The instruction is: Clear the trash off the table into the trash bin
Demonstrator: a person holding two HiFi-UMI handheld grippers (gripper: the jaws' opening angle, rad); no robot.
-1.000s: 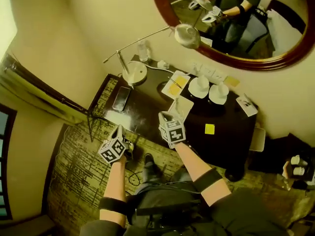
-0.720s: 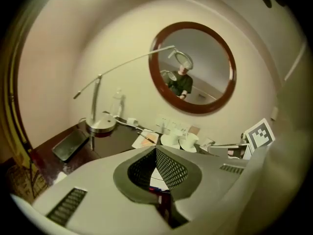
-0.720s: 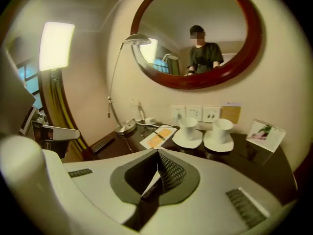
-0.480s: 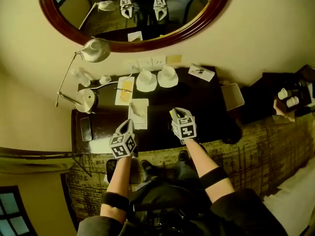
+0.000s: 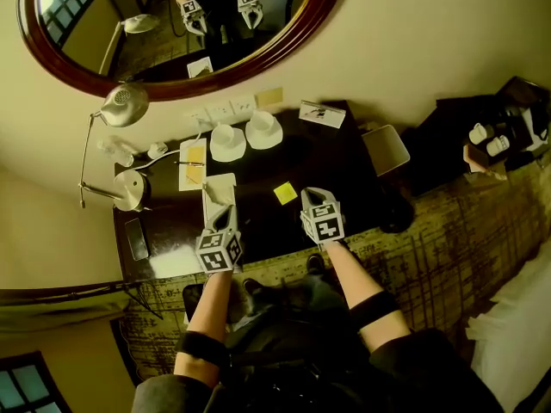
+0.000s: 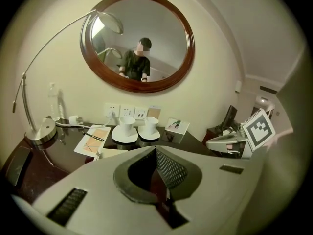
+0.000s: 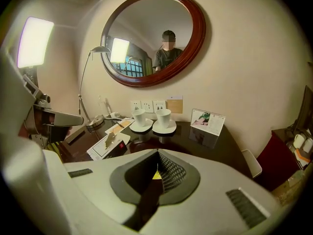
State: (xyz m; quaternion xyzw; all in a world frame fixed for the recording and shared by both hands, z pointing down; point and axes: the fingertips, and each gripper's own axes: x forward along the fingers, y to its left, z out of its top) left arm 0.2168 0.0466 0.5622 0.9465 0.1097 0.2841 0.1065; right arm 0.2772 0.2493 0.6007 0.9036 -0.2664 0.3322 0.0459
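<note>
A yellow sticky note (image 5: 285, 194) lies on the dark table (image 5: 344, 170), just ahead and left of my right gripper (image 5: 311, 196). Through that gripper's shut jaws the note (image 7: 153, 175) shows as a small sliver. A crumpled scrap (image 5: 214, 193) rests on a white pad (image 5: 225, 181) right before my left gripper (image 5: 223, 212), which is shut and empty. The scrap (image 7: 111, 141) also shows in the right gripper view. Both grippers hover over the table's near edge. A white trash bin (image 5: 385, 149) stands at the table's right end.
Two cups on saucers (image 5: 245, 136), a notepad with a pen (image 5: 192, 158), a standing card (image 5: 321, 114), a desk lamp (image 5: 129, 188) and a phone (image 5: 136, 239) stand on the table. An oval mirror (image 5: 284, 37) hangs on the wall behind. Patterned carpet (image 5: 448, 231) lies to the right.
The head view has swung to face the table squarely. Both grippers have moved to the table's near edge and stayed shut. The yellow note now lies between them.
</note>
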